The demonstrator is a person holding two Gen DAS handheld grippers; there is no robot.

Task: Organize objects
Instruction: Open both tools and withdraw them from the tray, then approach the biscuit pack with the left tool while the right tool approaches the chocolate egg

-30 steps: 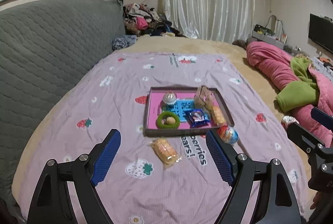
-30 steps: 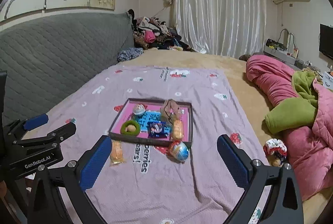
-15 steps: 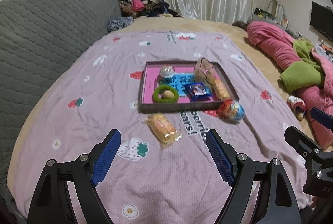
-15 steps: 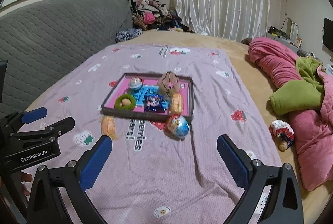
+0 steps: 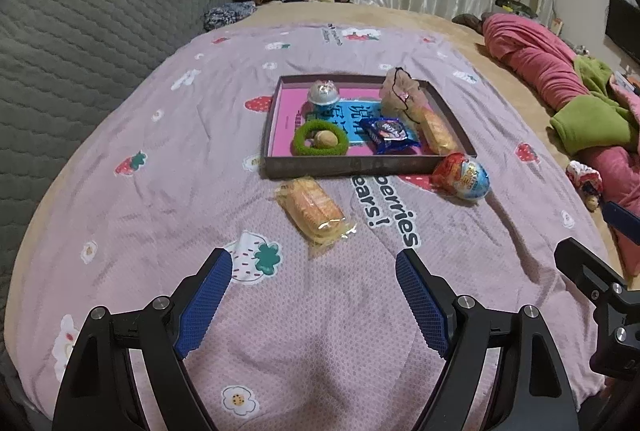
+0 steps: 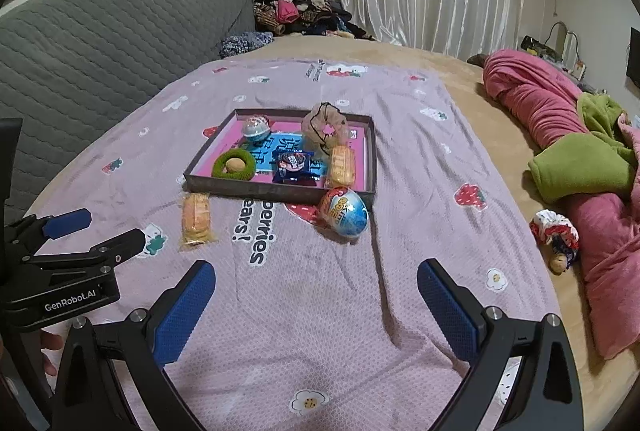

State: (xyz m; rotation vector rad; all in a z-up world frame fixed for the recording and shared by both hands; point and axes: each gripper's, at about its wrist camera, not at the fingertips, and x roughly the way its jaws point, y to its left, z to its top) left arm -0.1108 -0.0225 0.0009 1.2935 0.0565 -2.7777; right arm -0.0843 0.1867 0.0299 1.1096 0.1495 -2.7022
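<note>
A shallow brown tray [image 5: 352,165] [image 6: 280,191] with a pink floor sits on the purple bedspread. It holds a green ring [image 5: 320,139], a blue biscuit packet [image 5: 388,133], a wafer packet [image 5: 438,133], a small domed cup [image 5: 324,93] and a beige scrunchie [image 5: 396,95]. A second wafer packet [image 5: 312,209] [image 6: 195,217] lies on the spread in front of the tray, left. A red-and-blue foil egg [image 5: 464,177] [image 6: 346,211] lies by the tray's front right corner. My left gripper [image 5: 314,273] is open above the spread, just short of the wafer packet. My right gripper [image 6: 316,281] is open, short of the egg.
A grey quilted headboard [image 5: 80,31] runs along the left. Pink and green bedding [image 6: 568,151] is piled on the right, with a small doll [image 6: 556,235] beside it. Clothes [image 6: 296,11] are heaped at the far end before white curtains.
Both grippers have moved forward and tilted down towards the bedspread; the tray, wafer packet and egg now sit nearer. Both stay open.
</note>
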